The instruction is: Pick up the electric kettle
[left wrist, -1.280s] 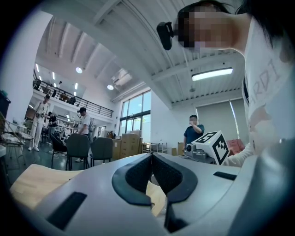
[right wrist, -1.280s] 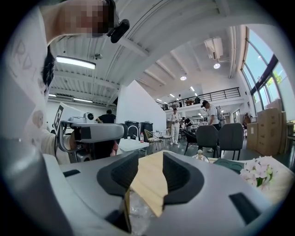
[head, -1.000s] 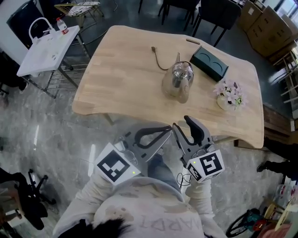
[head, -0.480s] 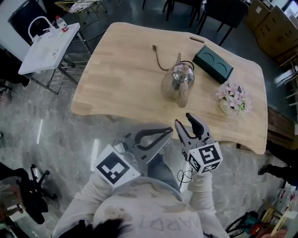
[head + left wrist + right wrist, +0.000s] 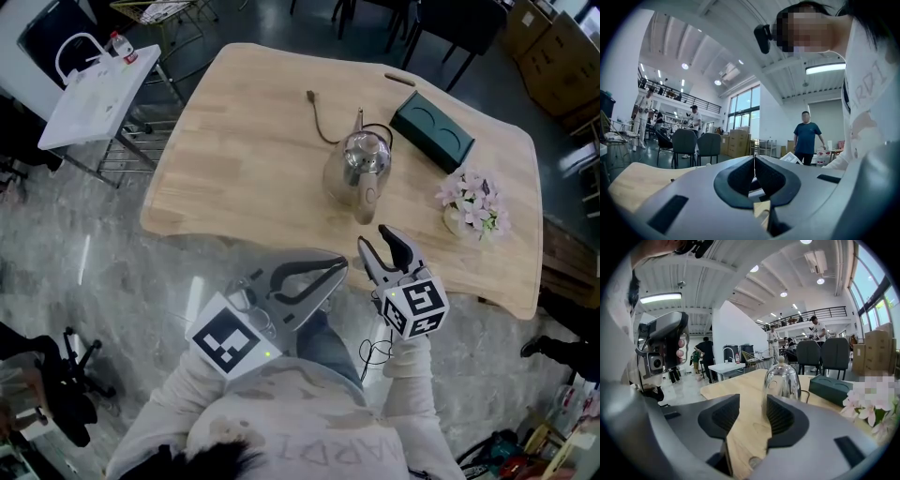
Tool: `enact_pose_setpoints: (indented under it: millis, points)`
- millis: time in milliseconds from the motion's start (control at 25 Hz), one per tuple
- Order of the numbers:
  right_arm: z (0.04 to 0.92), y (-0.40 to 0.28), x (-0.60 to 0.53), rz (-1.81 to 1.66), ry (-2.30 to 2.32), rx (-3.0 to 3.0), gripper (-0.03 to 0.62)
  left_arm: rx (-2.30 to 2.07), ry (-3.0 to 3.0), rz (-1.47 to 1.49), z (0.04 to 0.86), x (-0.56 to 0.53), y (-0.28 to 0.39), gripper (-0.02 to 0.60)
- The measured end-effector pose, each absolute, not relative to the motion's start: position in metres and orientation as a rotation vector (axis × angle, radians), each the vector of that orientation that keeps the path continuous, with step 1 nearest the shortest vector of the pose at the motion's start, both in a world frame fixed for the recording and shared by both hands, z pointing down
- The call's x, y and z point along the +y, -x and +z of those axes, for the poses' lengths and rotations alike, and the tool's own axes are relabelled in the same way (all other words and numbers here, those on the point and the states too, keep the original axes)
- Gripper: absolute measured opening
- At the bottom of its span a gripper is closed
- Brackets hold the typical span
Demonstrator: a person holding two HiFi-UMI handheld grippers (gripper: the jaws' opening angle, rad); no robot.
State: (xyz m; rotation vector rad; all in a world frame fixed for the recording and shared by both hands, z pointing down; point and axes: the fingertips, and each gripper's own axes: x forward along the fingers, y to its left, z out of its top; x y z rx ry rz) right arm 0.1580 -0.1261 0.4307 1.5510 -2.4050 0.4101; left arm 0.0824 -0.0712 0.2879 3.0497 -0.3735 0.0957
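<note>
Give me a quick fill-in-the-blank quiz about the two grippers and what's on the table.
1. The right gripper is ____, its jaws aimed at the kettle.
2. The left gripper is ____, holding nothing.
3. The kettle stands on the wooden ____, near a dark green box.
Missing words: open; shut; table.

My right tool (image 5: 375, 240) has moved up from the lower centre of the frame, and its marker cube now sits higher than a second ago. Its tips now overlap the near edge of the tabletop (image 5: 234, 141), and the gap to the electric kettle (image 5: 359, 167) has narrowed, though they remain apart.
</note>
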Motion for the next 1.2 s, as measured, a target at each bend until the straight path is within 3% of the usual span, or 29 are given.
enact_pose_setpoints:
  millis: [1200]
  points:
    - [0.473,-0.176,-0.181,0.518,-1.372,-2.445,0.166,-0.468,-3.012,0.198,0.308,-0.122,-0.105,0.012]
